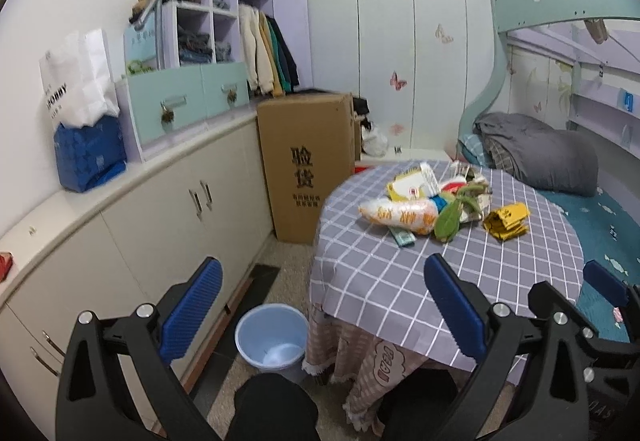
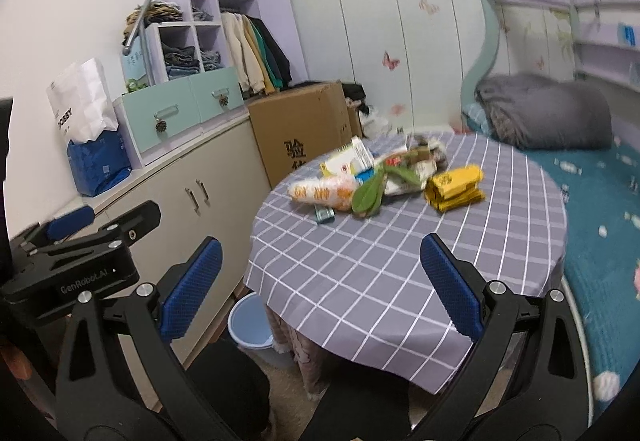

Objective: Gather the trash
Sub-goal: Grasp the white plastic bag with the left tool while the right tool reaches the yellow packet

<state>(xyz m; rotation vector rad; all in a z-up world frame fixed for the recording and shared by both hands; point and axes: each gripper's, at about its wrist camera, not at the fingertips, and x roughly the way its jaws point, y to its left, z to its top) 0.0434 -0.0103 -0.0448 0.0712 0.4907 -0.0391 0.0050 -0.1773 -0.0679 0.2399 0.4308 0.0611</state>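
across the room ahead of you stood the round counter point(image 1: 380, 281) under its checked cloth, pushed against the bed point(image 1: 600, 225), likely so you could reach it from the open floor side. beside it on the floor, just at the cloth's hem, sat the blue bin point(image 1: 270, 341), empty as far as i could see and close enough that trash could be carried over the edge and dropped in. the trash pile point(image 1: 436, 203) lay toward the far side of the counter: a long orange-and-white wrapper point(image 1: 396, 215), a green leaf point(image 1: 450, 219), some cartons behind, and a crumpled yellow packet point(image 1: 506, 221) just apart on the right. you held your left tool point(image 1: 324, 317) low, over the near edge and the bin, fingers spread wide with nothing between them. your right tool point(image 2: 320, 289) hung likewise over the near part of the counter, fingers apart and empty. the pile was well ahead of both tools, nearer the right one's line, so a forward reach seemed the next need.
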